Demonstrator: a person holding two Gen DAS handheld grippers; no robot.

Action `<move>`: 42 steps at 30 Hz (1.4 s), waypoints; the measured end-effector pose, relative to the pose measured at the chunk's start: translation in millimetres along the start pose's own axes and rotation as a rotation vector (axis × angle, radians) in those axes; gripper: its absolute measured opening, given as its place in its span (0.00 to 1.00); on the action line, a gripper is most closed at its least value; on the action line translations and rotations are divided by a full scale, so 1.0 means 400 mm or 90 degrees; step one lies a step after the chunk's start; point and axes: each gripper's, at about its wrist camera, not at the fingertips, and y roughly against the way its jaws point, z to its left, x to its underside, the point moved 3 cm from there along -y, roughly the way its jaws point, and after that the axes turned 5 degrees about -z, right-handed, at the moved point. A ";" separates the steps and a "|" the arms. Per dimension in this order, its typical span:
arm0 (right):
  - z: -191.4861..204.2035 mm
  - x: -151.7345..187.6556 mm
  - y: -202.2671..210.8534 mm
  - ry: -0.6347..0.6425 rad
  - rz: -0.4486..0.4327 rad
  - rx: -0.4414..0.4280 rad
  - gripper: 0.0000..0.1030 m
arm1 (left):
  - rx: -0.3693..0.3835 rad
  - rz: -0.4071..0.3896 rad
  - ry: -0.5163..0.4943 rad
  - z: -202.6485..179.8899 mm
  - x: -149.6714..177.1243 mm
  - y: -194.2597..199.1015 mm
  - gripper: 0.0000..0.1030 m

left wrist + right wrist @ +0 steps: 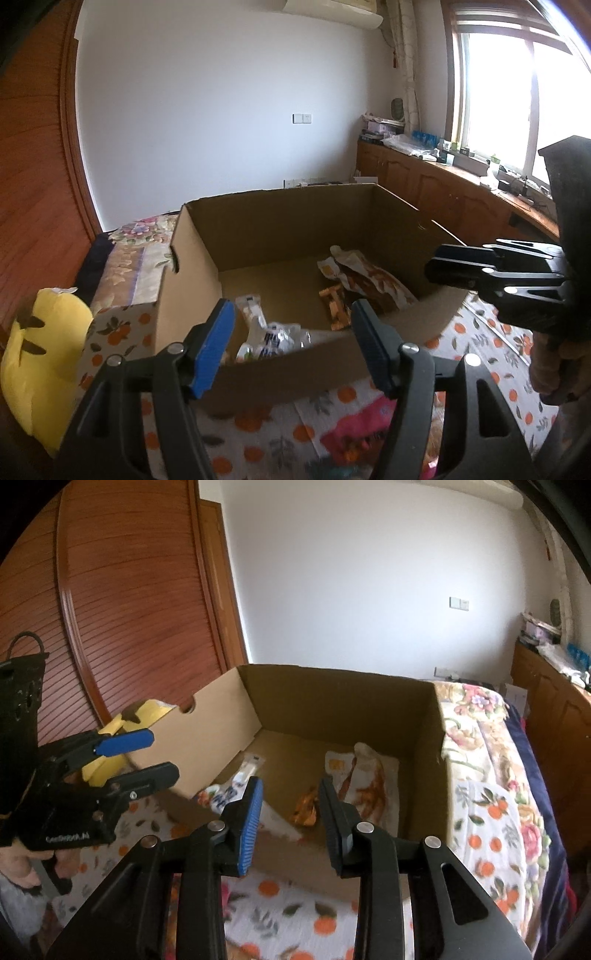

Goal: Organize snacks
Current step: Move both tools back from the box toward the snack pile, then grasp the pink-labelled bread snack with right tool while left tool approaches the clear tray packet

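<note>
- An open brown cardboard box stands on a bed covered with a white blanket printed with oranges; its walls are upright and its top is open.
- Inside the box, toward 2 o'clock from its middle in the left wrist view, lies a crumpled white-and-brown snack wrapper, with a small orange-brown packet just beside it at its 7 o'clock.
- Near the box's front wall, toward 7 o'clock, lies a clear-and-white plastic snack packet with blue print, with a slim white packet touching it on its far side.
- The left gripper hangs in front of the box's near wall, its blue-padded and black fingers spread, with nothing between them.
- The right gripper points down into the box from the near side; its jaws stand apart (less widely than the left's), holding nothing.
- In the left wrist view the right gripper enters from 3 o'clock, over the box's right wall, a hand gripping its handle.
- A pink snack packet lies on the blanket outside the box, at 6 o'clock (blurred, print unreadable).
- A yellow plush toy sits at 9 o'clock, beside the box's left wall.
- A wooden cabinet runs under the window at 2 o'clock.
</note>
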 end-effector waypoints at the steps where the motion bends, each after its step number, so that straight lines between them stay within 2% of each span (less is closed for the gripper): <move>1: 0.005 0.005 0.013 -0.002 0.000 0.000 0.31 | 0.001 0.000 0.001 -0.004 0.007 0.019 0.64; 4: 0.019 0.038 0.057 -0.013 0.004 -0.002 0.36 | 0.000 0.001 0.003 -0.012 0.029 0.056 0.64; 9: 0.043 0.111 0.109 -0.034 0.010 -0.001 0.37 | -0.001 0.012 0.004 -0.035 0.101 0.111 0.64; 18: 0.094 0.199 0.119 -0.058 0.032 -0.023 0.39 | -0.006 0.036 0.013 -0.050 0.218 0.158 0.65; 22: 0.126 0.225 0.098 -0.058 0.055 -0.041 0.48 | -0.017 0.037 0.023 -0.046 0.252 0.175 0.65; 35: 0.211 0.281 -0.018 -0.034 0.139 -0.064 0.48 | -0.036 0.055 0.049 -0.015 0.360 0.207 0.65; 42: 0.220 0.287 -0.067 -0.018 0.175 -0.041 0.50 | -0.031 0.058 0.059 -0.012 0.381 0.222 0.64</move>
